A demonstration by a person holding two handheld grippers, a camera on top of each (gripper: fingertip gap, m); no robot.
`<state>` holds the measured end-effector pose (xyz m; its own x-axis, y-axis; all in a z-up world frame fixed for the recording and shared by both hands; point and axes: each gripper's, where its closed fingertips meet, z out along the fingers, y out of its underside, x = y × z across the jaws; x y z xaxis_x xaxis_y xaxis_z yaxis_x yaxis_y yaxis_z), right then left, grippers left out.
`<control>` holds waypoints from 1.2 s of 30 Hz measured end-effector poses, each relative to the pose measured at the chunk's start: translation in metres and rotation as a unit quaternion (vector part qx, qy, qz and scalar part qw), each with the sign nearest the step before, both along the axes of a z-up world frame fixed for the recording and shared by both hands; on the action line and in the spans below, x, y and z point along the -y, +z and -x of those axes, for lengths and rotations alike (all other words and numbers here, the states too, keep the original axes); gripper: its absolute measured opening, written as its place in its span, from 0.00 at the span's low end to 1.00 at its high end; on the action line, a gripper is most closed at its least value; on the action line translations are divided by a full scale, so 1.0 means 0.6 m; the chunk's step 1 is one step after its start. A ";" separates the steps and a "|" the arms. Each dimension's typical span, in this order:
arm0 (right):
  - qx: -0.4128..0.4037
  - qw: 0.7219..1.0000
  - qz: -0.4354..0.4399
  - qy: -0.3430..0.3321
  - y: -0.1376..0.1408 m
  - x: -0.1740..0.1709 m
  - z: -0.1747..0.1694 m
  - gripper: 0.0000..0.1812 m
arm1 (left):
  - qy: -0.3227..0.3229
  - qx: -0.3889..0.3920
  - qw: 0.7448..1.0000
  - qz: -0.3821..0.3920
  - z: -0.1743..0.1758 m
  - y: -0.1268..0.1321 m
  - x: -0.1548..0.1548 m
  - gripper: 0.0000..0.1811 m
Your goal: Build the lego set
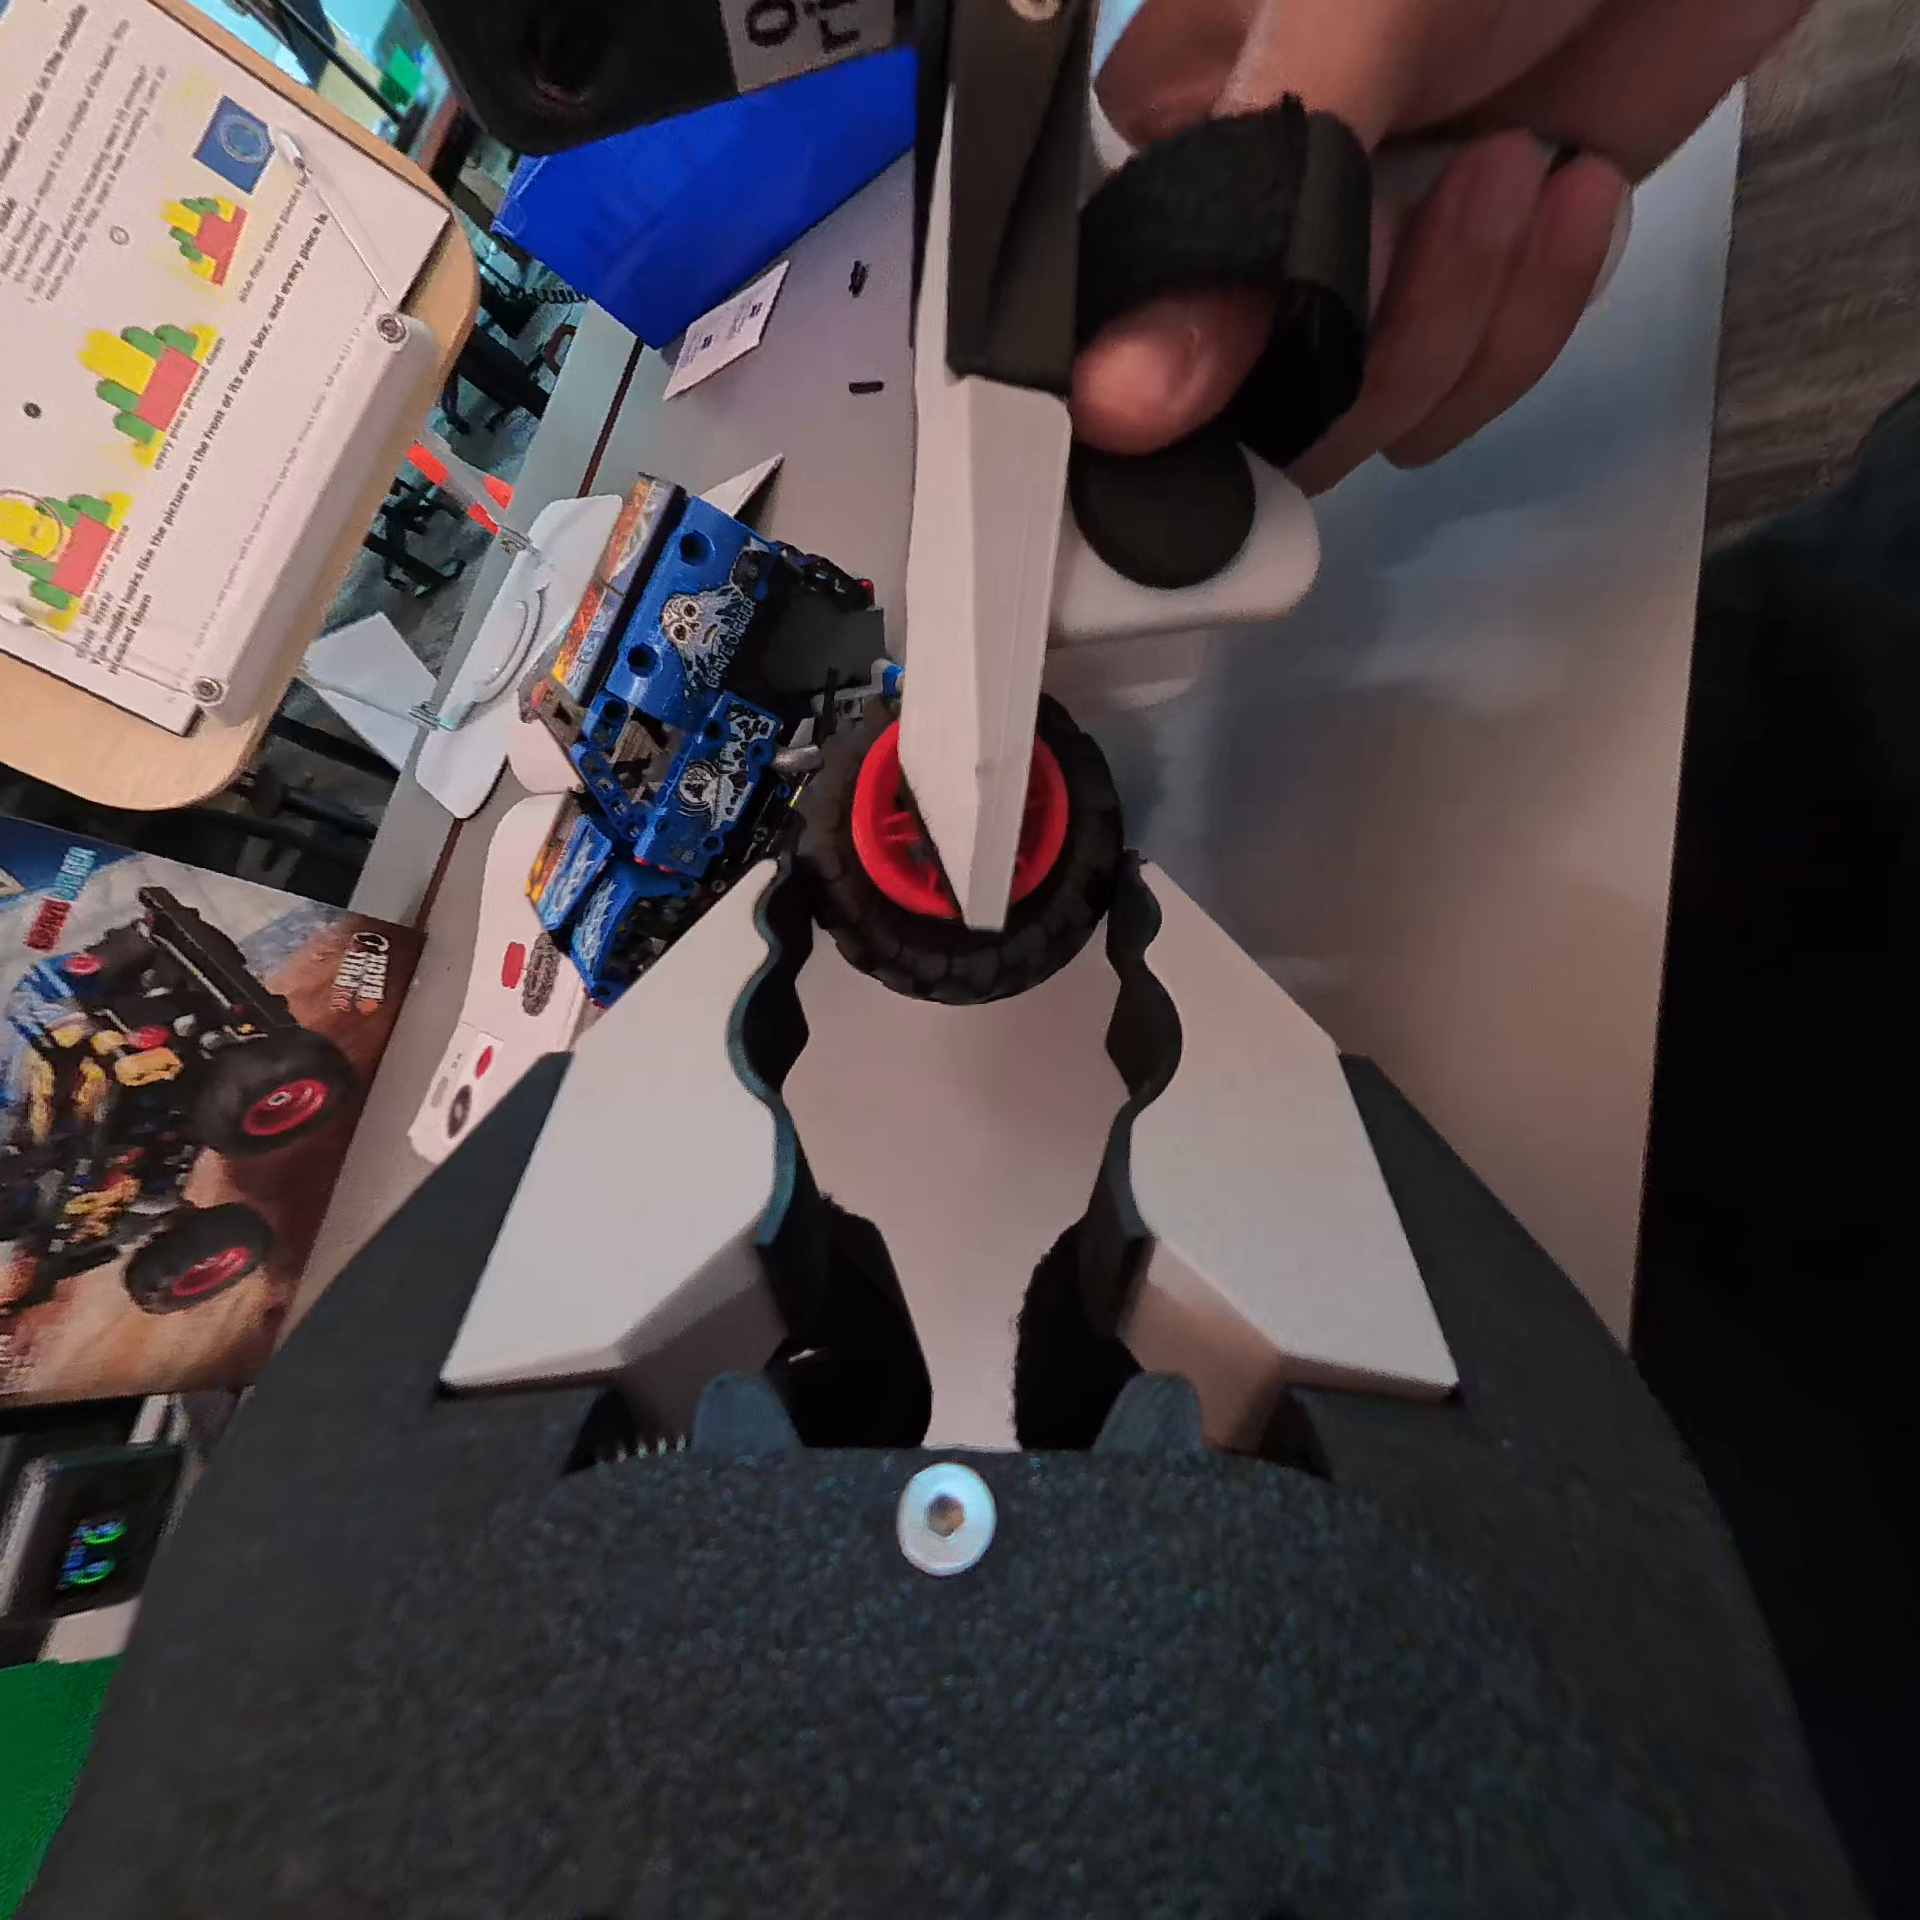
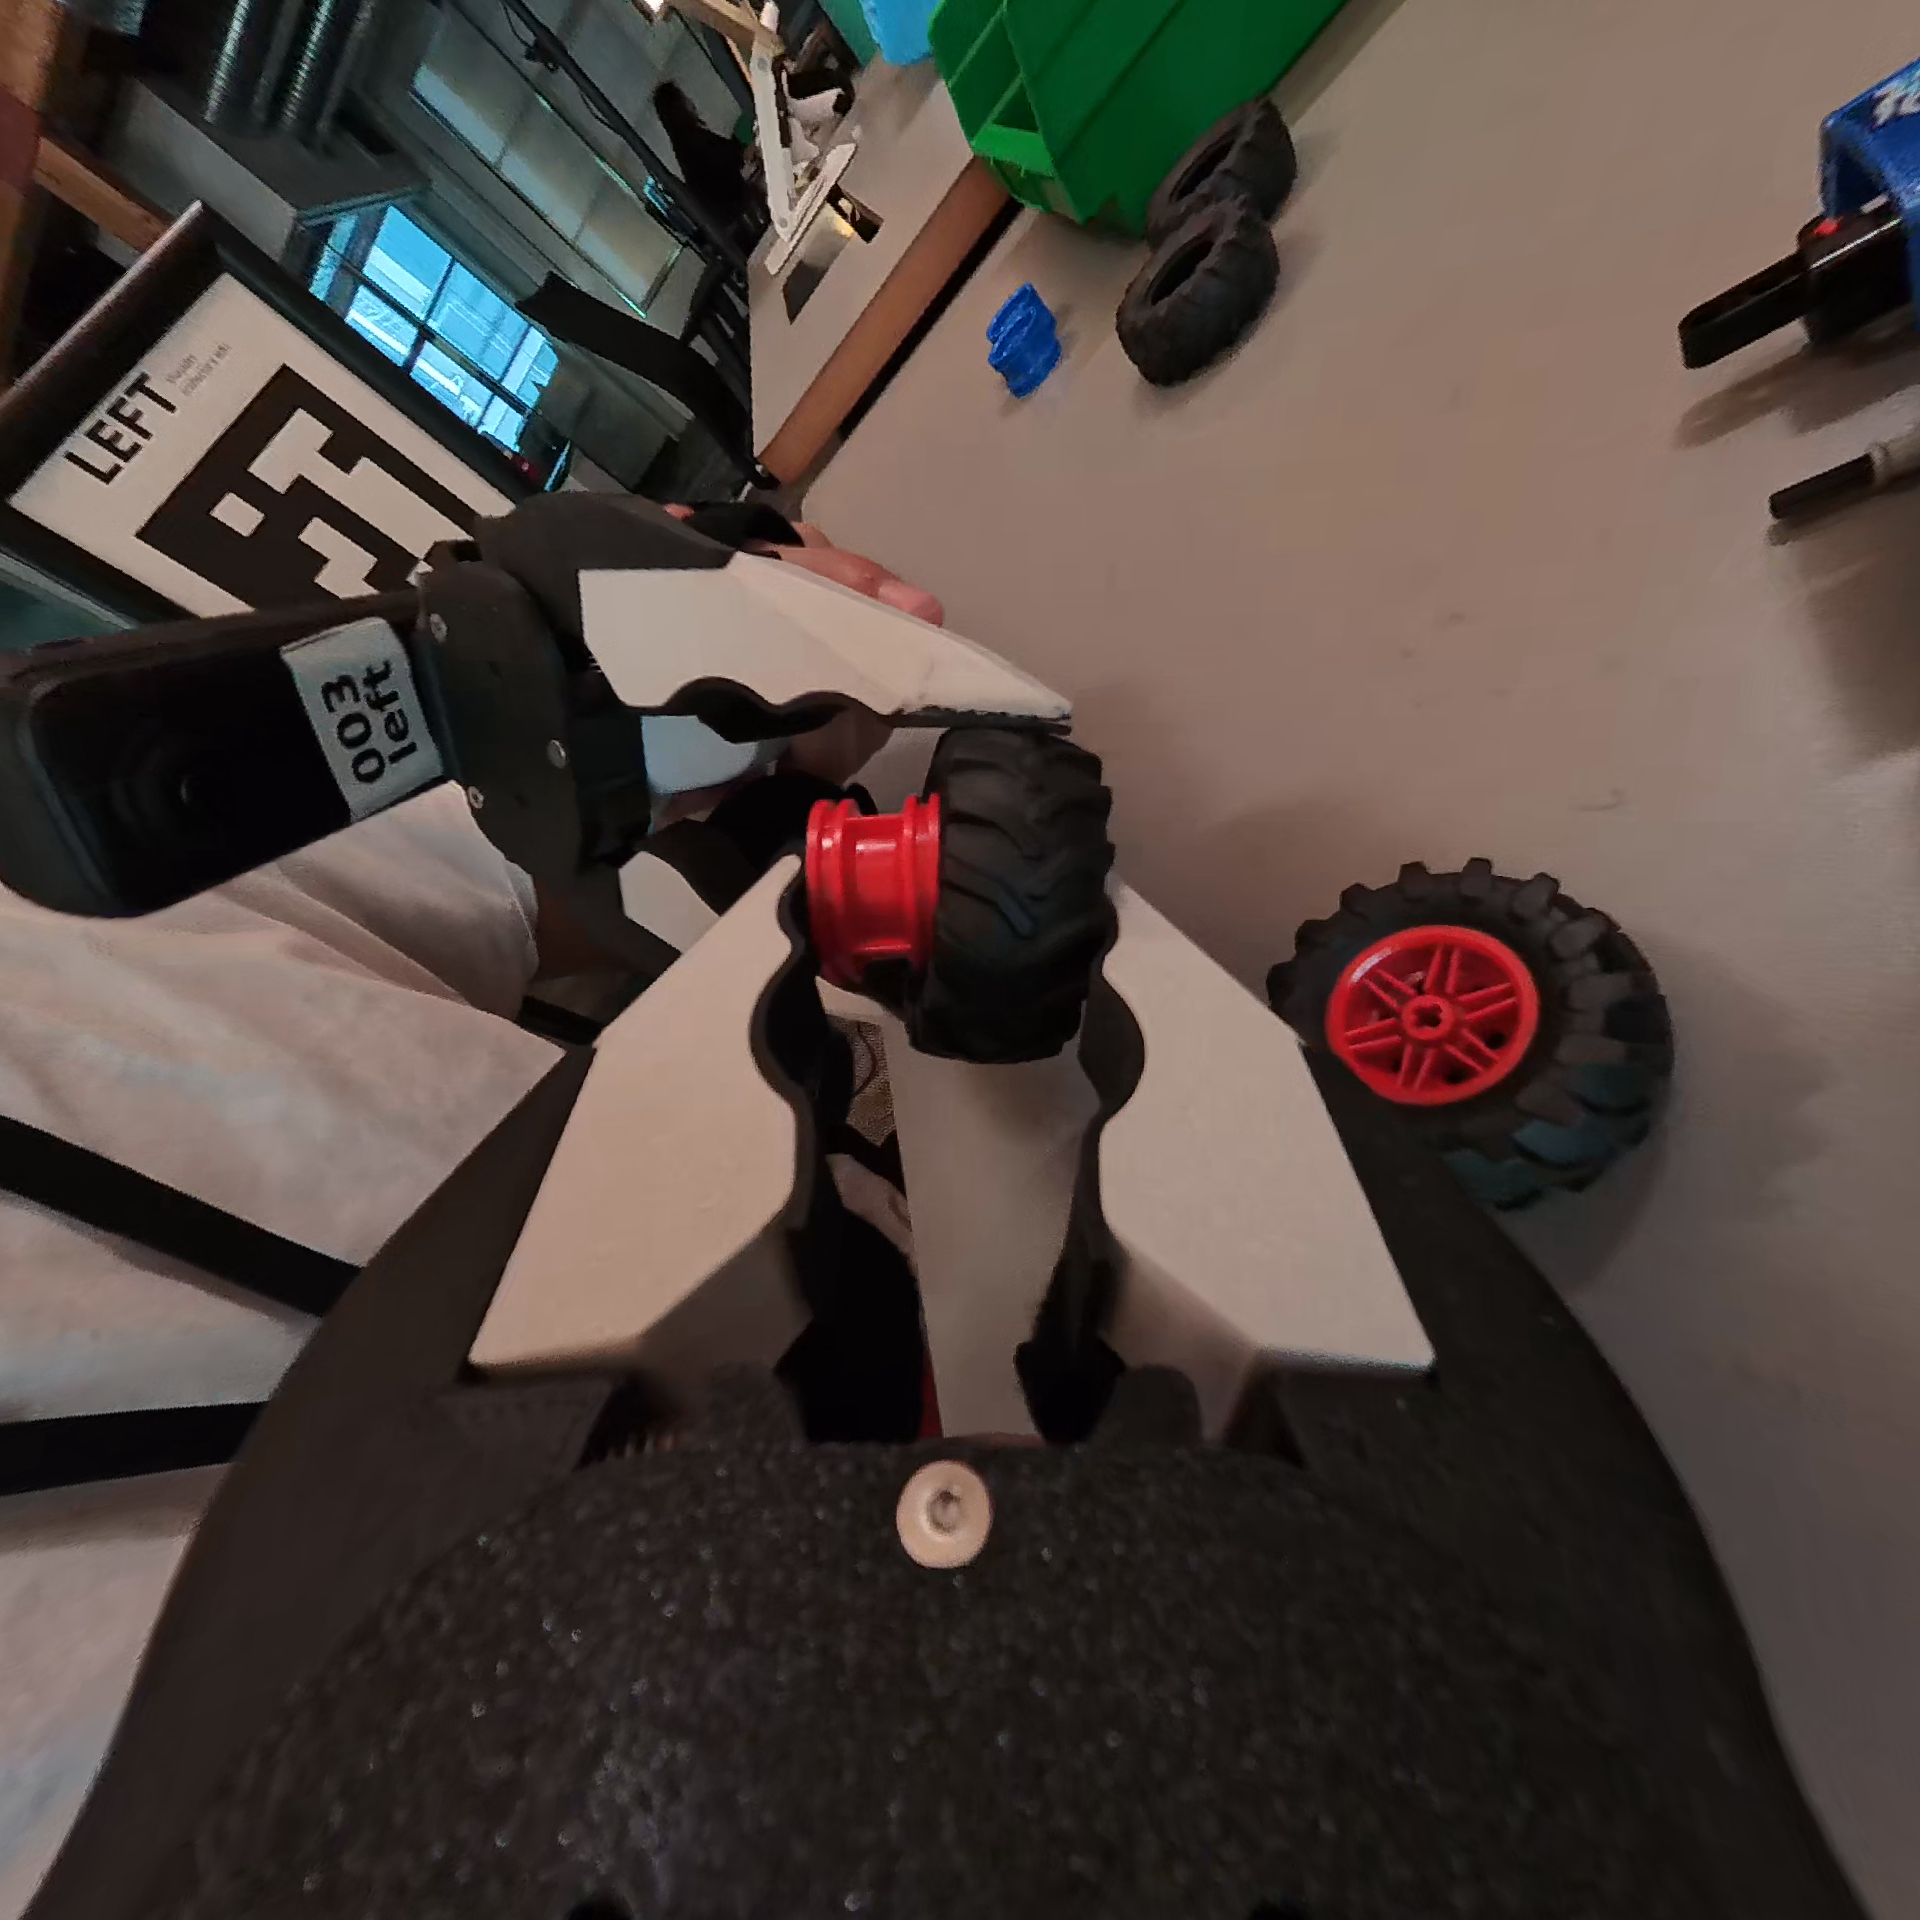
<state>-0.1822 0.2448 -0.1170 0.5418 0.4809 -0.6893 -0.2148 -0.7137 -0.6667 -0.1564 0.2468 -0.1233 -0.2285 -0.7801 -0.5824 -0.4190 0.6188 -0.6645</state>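
Note:
A black tyre [image 2: 1023,894] and a red rim [image 2: 868,894] sit between my right gripper's [image 2: 951,894] fingers, with the rim partly inside the tyre. One finger presses the rim's end, the other the tyre's side. My left gripper [image 1: 954,883] is shut on the same tyre [image 1: 966,966] across its tread, above the grey table [image 2: 1351,623]. In the left wrist view a right finger [image 1: 987,623] crosses the rim's face [image 1: 883,821]. In the right wrist view the left gripper's upper finger [image 2: 810,655] lies on the tyre. The blue truck body [image 1: 675,707] stands just beyond.
A finished wheel [image 2: 1455,1029] lies right of my right gripper. Two loose tyres [image 2: 1205,249], a small blue piece [image 2: 1023,338] and a green bin [image 2: 1091,94] sit farther off. A black axle [image 2: 1839,483] lies far right. The set's picture booklet [image 1: 156,1091] and a blue bin [image 1: 707,187] are at left. The tips of both grippers are at nearly the same place. My right tips are roughly 6 cm from the finished wheel [image 2: 1455,1029].

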 end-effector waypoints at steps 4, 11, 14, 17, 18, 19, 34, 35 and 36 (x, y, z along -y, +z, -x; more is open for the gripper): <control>-0.001 1.000 -0.022 0.005 0.016 0.002 -0.013 0.25 | 0.010 0.004 0.991 0.130 0.006 0.004 -0.005 0.32; -0.004 0.997 -0.075 0.031 0.038 0.011 -0.001 0.23 | -0.085 0.016 0.897 0.433 0.016 0.042 0.031 0.31; -0.023 0.996 -0.076 0.040 0.044 0.016 0.000 0.22 | -0.087 0.037 0.891 0.444 0.015 0.048 0.032 0.27; -0.020 0.995 -0.087 0.051 0.048 0.022 0.001 0.18 | -0.086 0.056 0.891 0.442 0.014 0.050 0.034 0.24; -0.023 0.994 -0.093 0.051 0.051 0.021 0.002 0.18 | -0.084 0.066 0.889 0.445 0.013 0.053 0.033 0.24; -0.024 0.994 -0.097 0.051 0.053 0.021 0.003 0.18 | -0.085 0.070 0.888 0.446 0.014 0.056 0.033 0.24; 0.122 0.981 -0.124 0.083 0.022 0.024 0.002 0.23 | -0.126 0.021 0.864 0.487 0.028 0.048 0.037 0.29; 0.122 0.981 -0.127 0.082 0.023 0.023 0.000 0.24 | -0.128 0.025 0.863 0.488 0.027 0.049 0.037 0.29; 0.122 0.981 -0.130 0.078 0.024 0.022 -0.003 0.24 | -0.128 0.030 0.862 0.490 0.025 0.049 0.036 0.29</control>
